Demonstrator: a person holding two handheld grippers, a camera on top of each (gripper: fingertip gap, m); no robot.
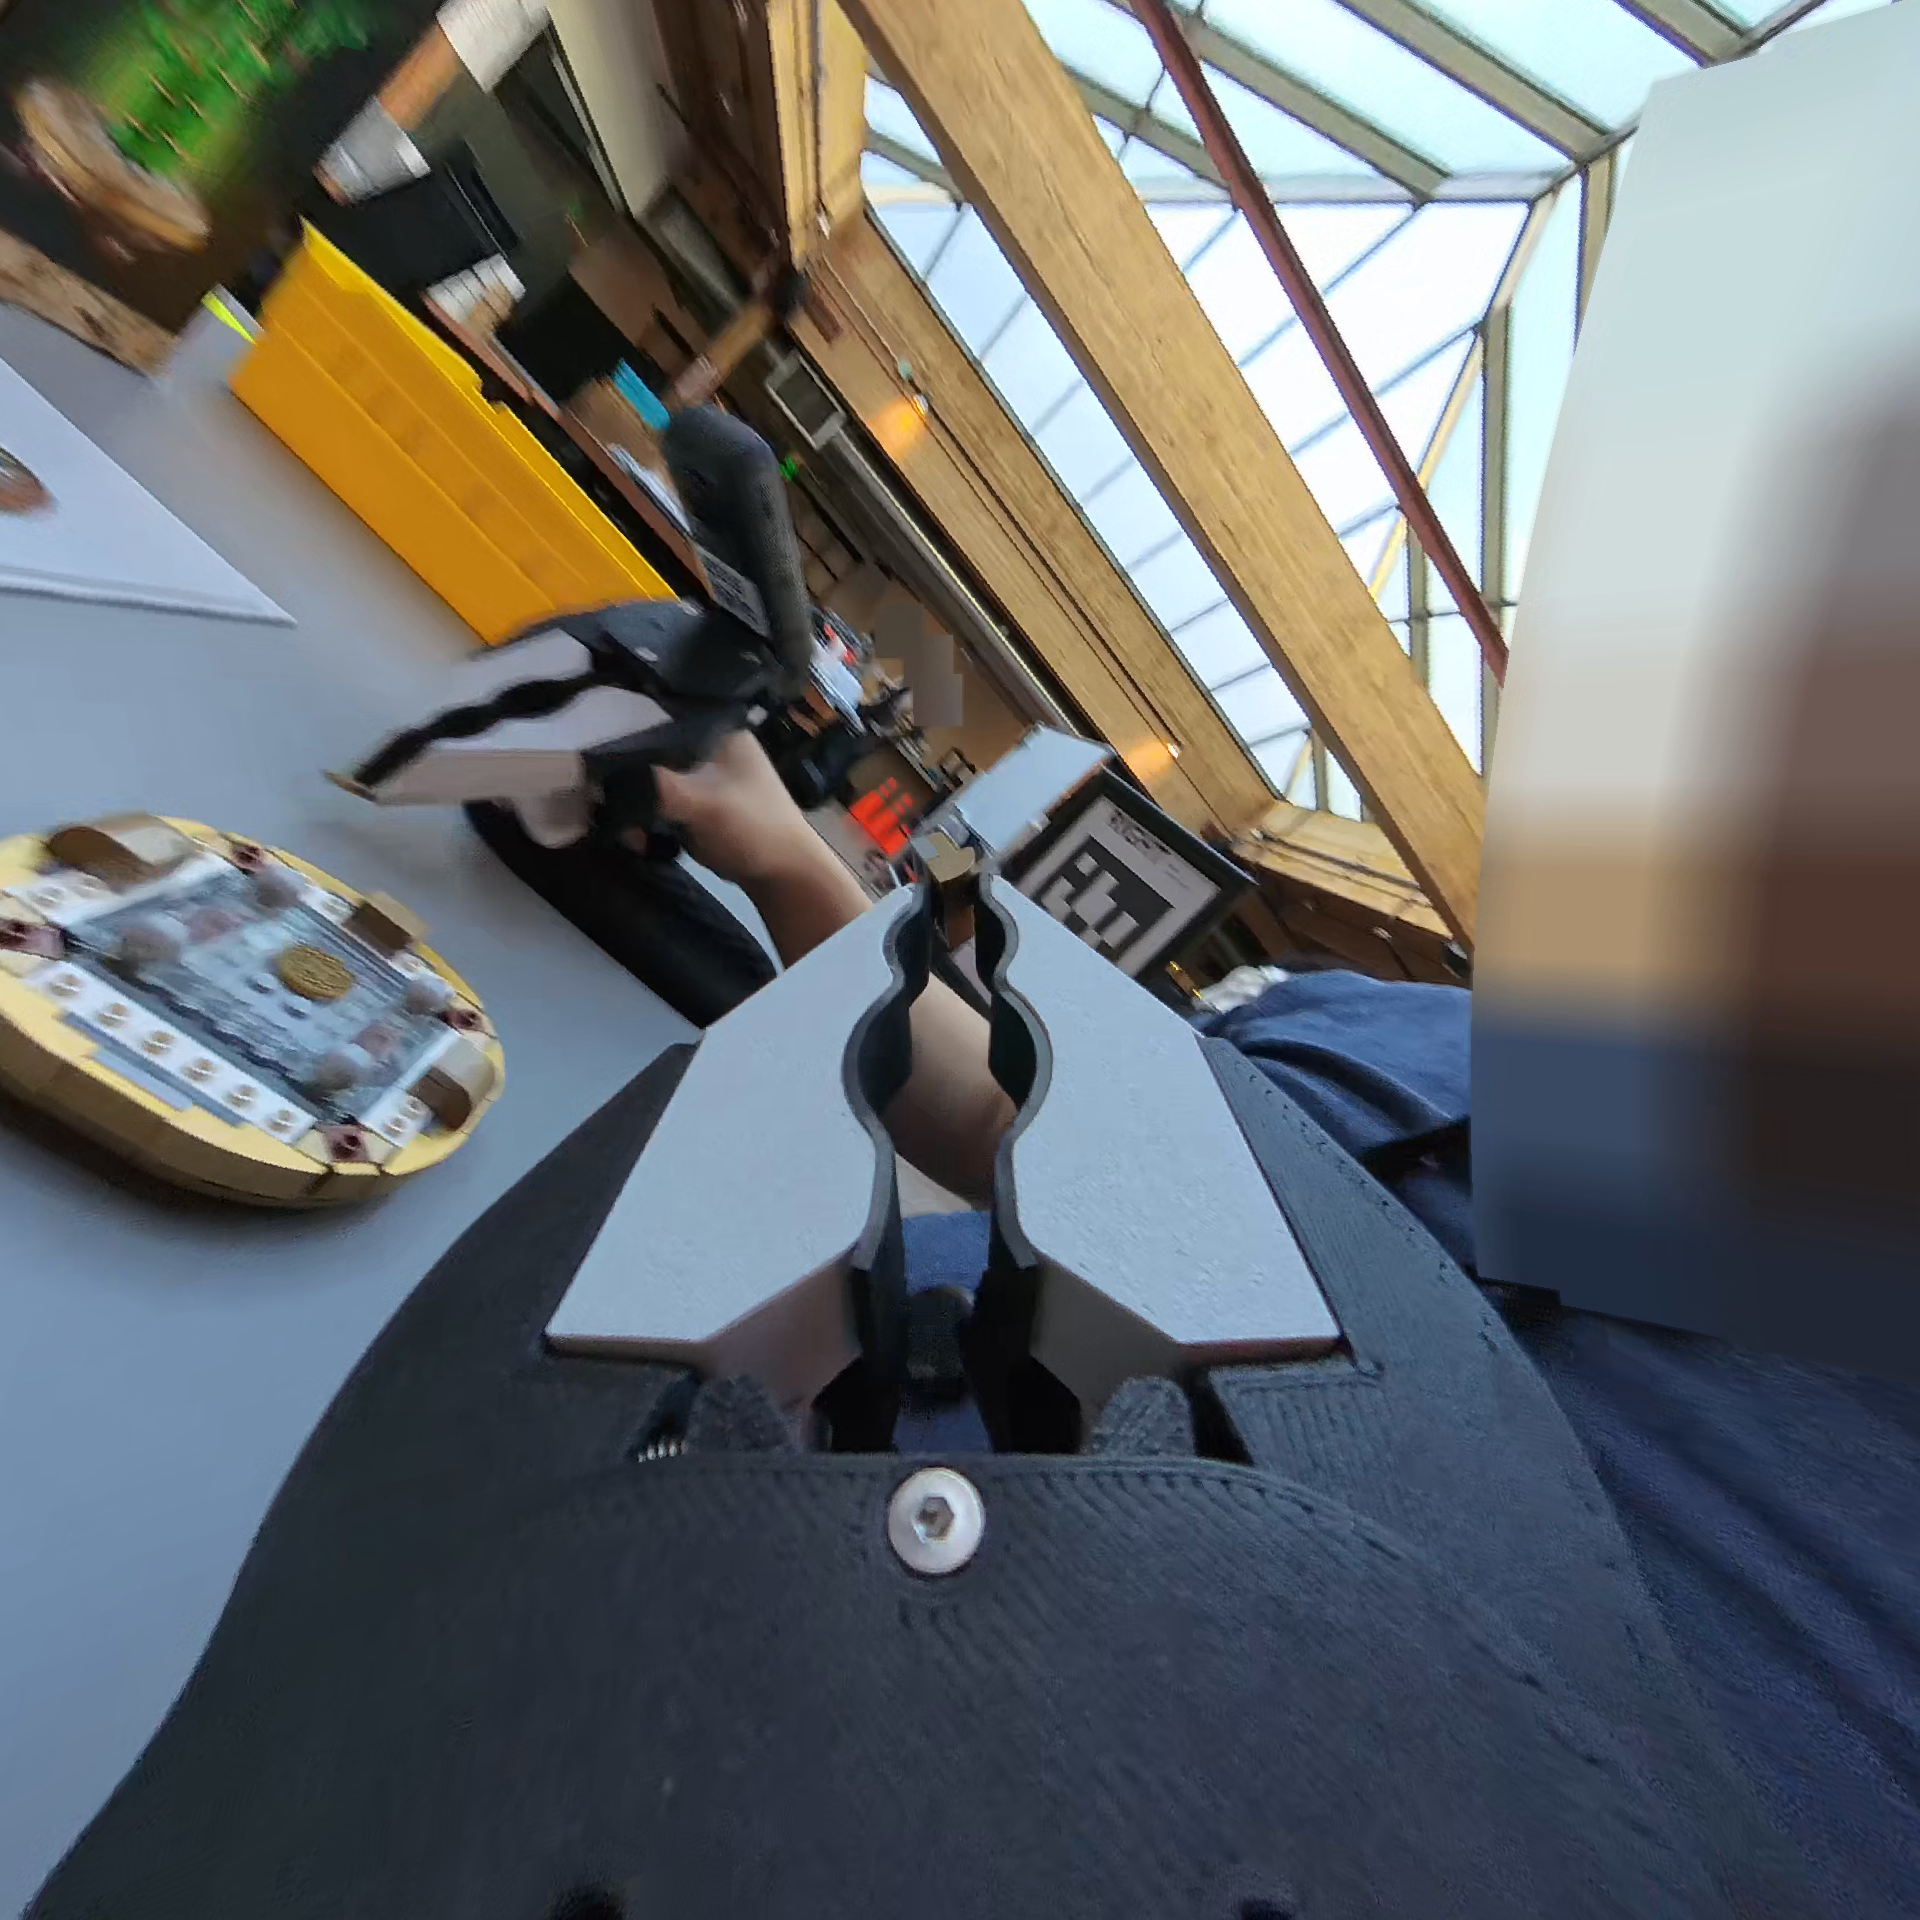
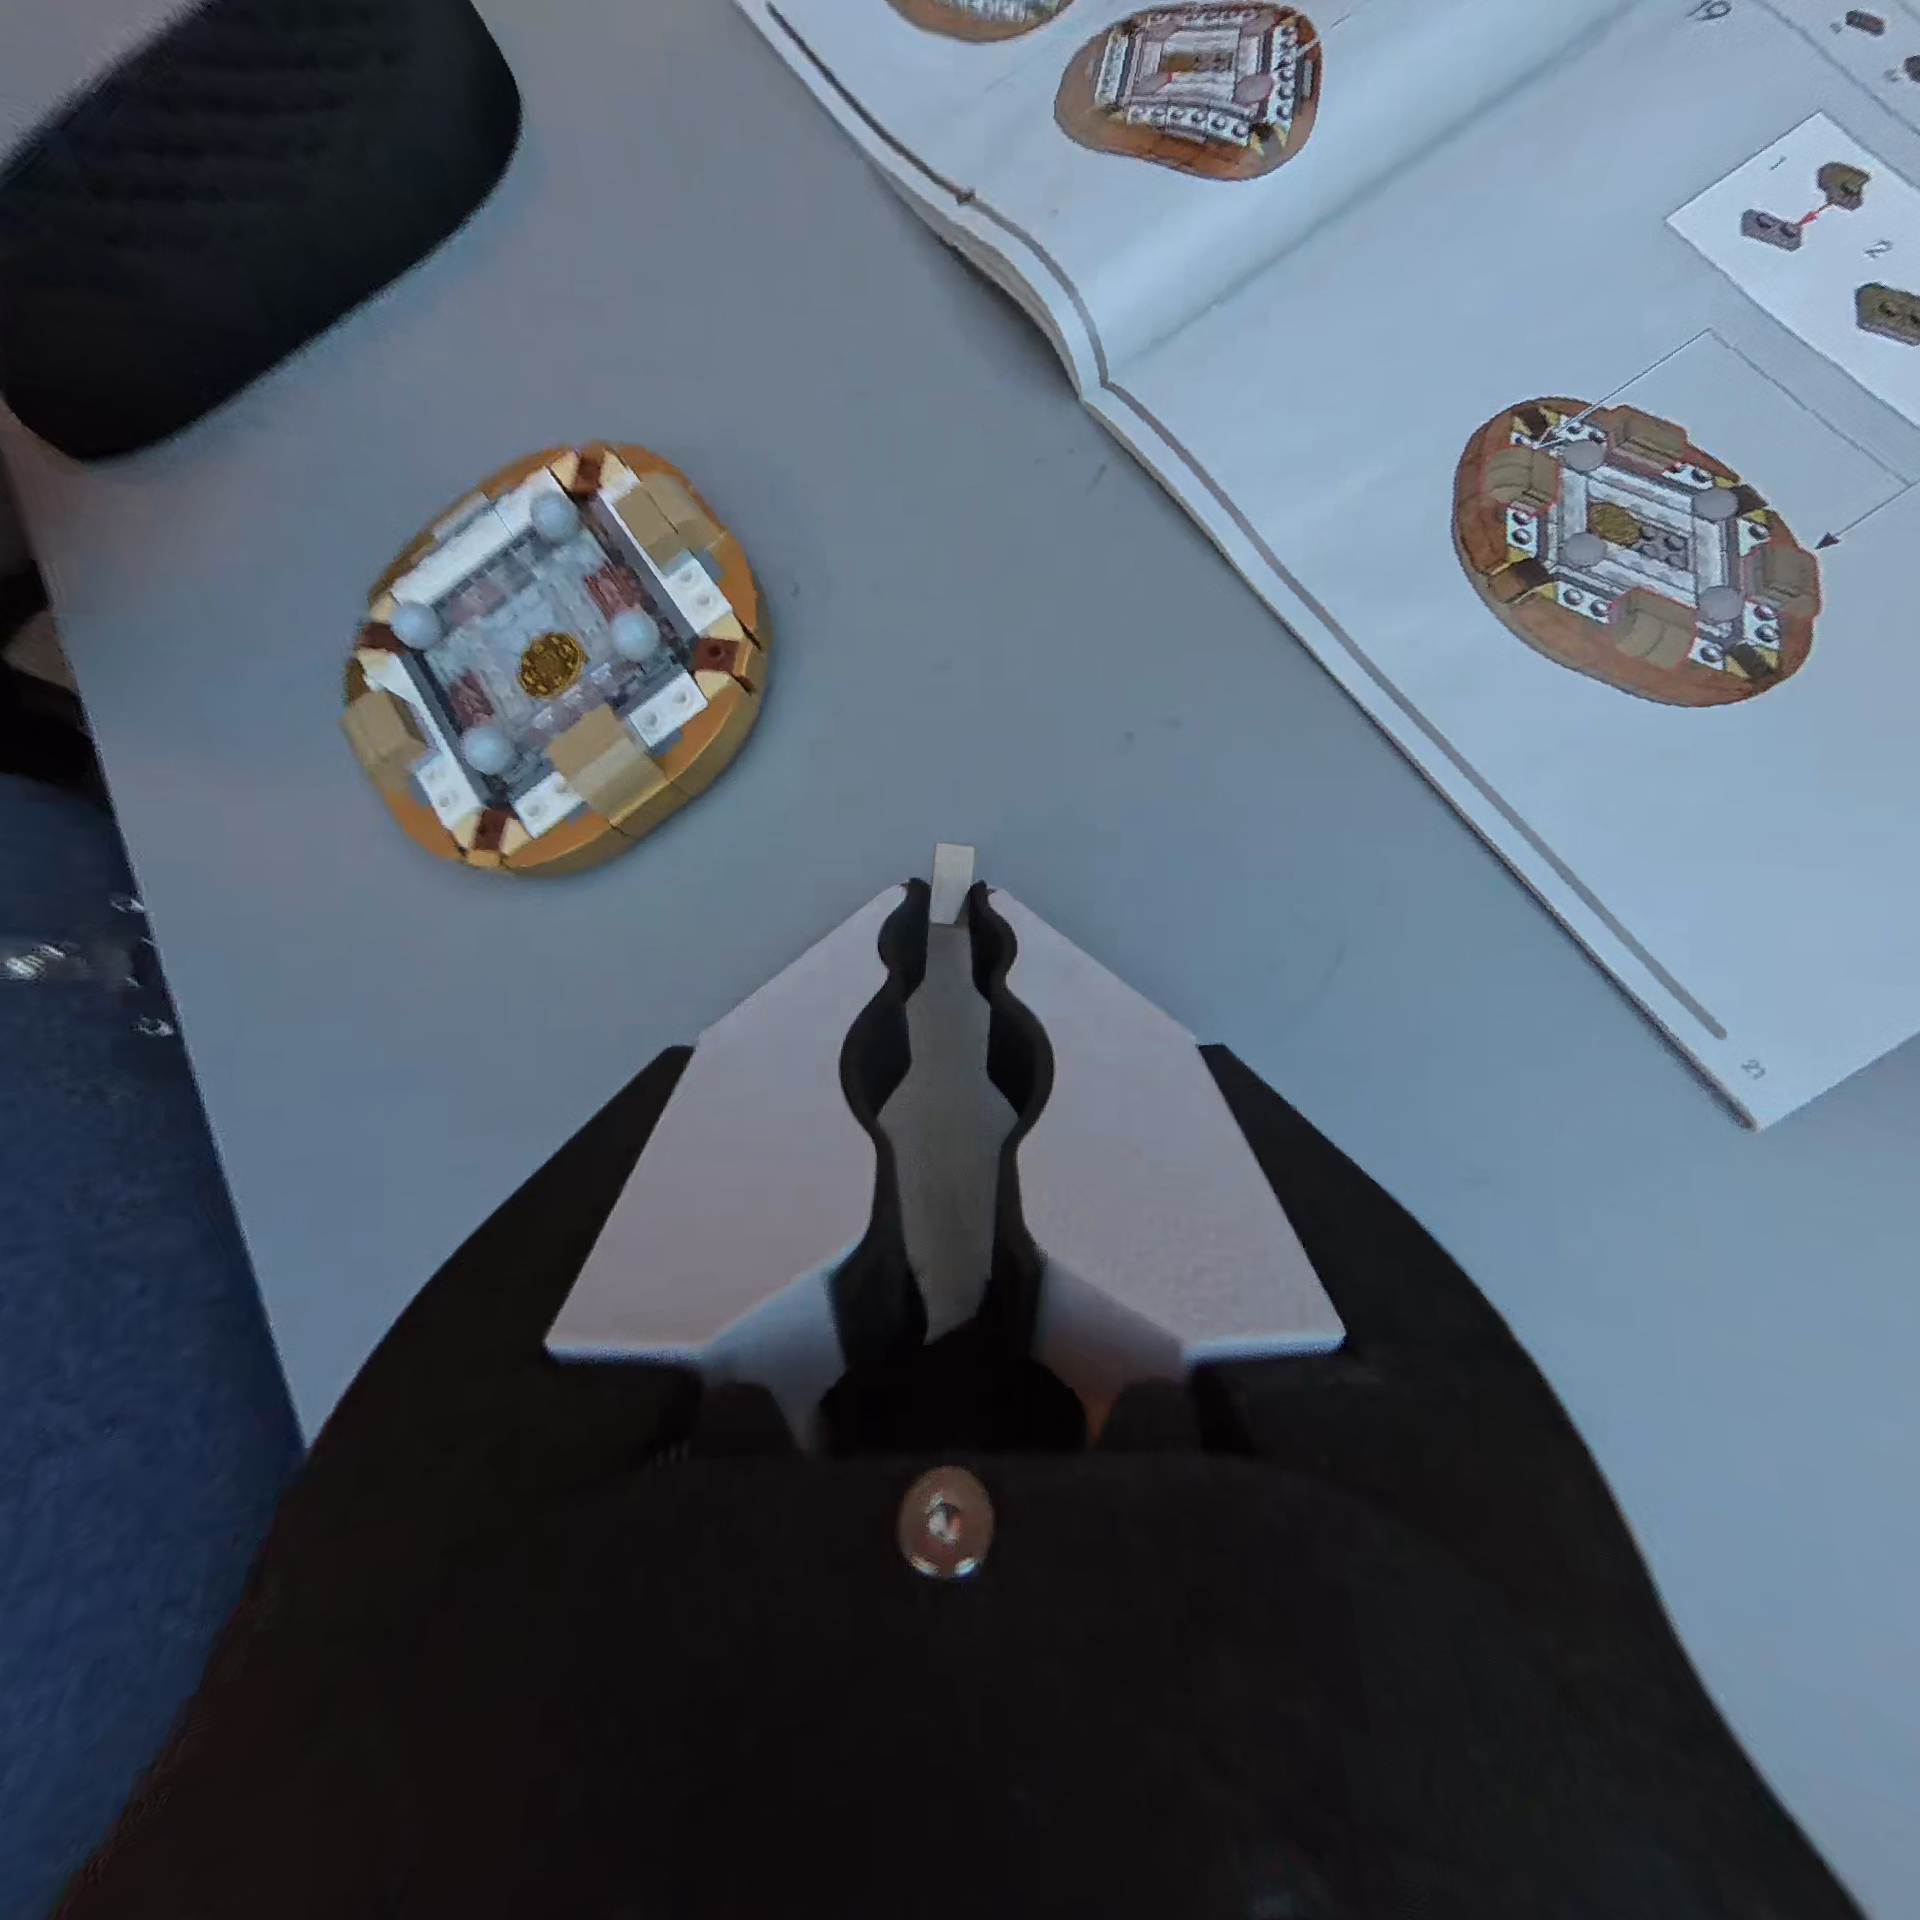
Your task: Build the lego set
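So the right gripper is hanging over the grey worktop with its fingers clamped on a small pale brick, which is poking out just past the tips. The round lego build, tan rim with a white square middle and a gold stud, is lying flat on the worktop, ahead of those fingers and off to the left, apart from them. The open instruction booklet is lying ahead on the right.

The left gripper is tilting up toward the skylight, fingers nearly together, and a tiny tan piece is showing right at the tips; can't tell if they're actually pinching it. From there the build is sitting well off to the left, below the right gripper.
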